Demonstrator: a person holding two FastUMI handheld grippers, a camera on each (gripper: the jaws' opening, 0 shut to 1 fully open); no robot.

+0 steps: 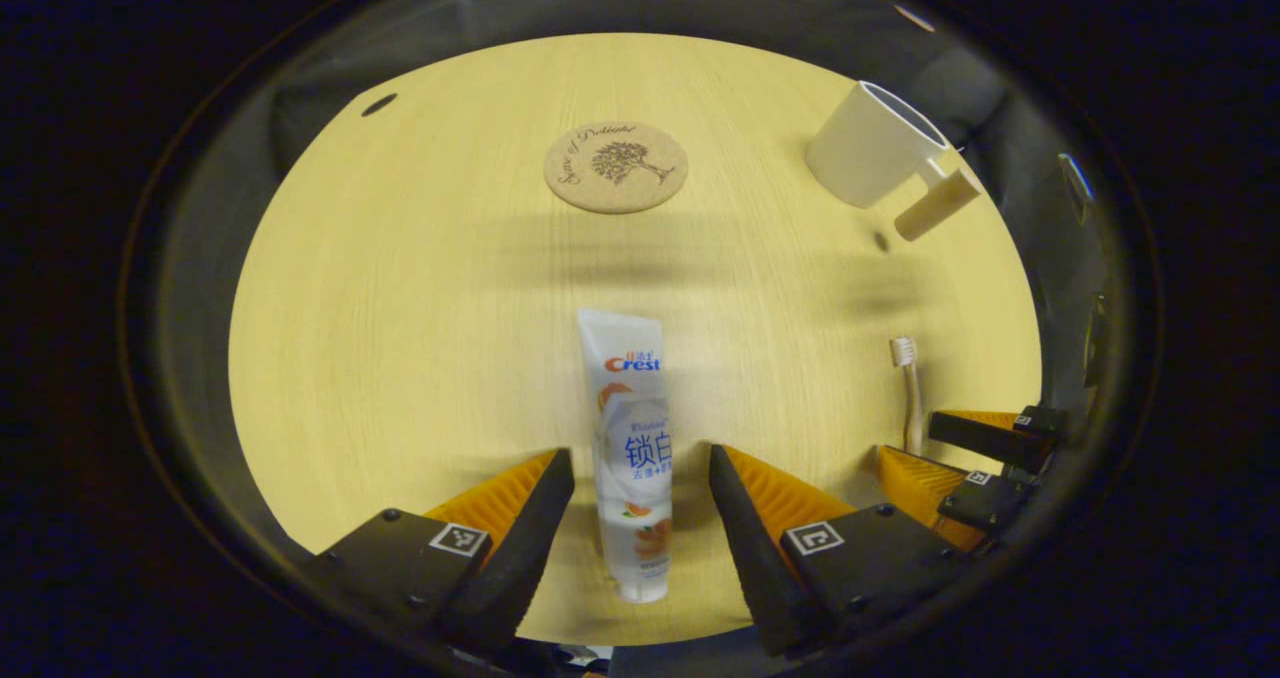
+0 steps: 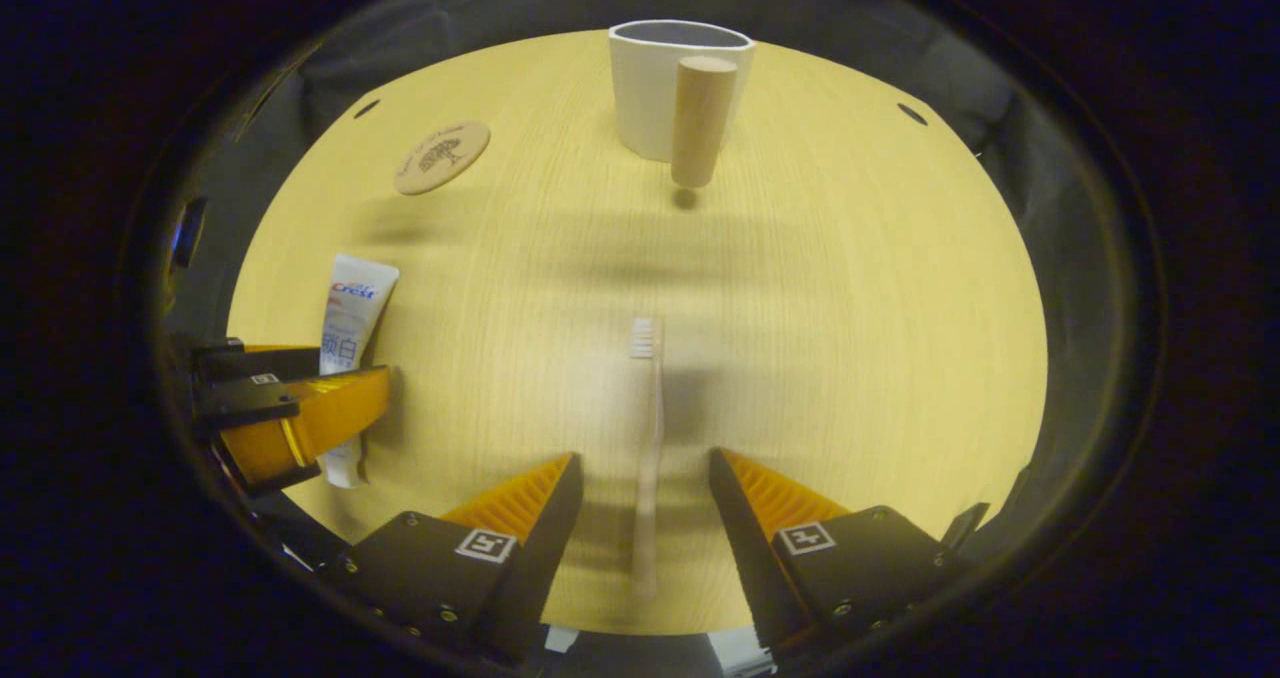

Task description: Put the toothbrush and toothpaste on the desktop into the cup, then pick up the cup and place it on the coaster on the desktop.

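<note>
Both at once here: the left hand-held gripper (image 1: pixel 640 518) is spread wide with the toothpaste (image 1: pixel 632 458) lying flat on the desk (image 1: pixel 400 308) between its fingers, neither finger touching the tube. Over on the other side, the right hand-held gripper (image 2: pixel 645 518) is just as wide, straddling the toothbrush (image 2: pixel 648 448), bristles pointing away toward the cup (image 2: pixel 660 93). Nothing gripped yet on either side.

That tube looks soft and light to me, likely to dent under pressure, so I'd take it across the firmer lower body near the cap, not at the flat crimped end. The toothbrush is stiff, thin and probably slick, lying low on the wood; mid-handle seems the place, pinched squarely so it doesn't roll out.

The cup stands upright at the far side of the desk, its wooden handle facing the right gripper, with the coaster (image 1: pixel 615 168) well apart from it.
</note>
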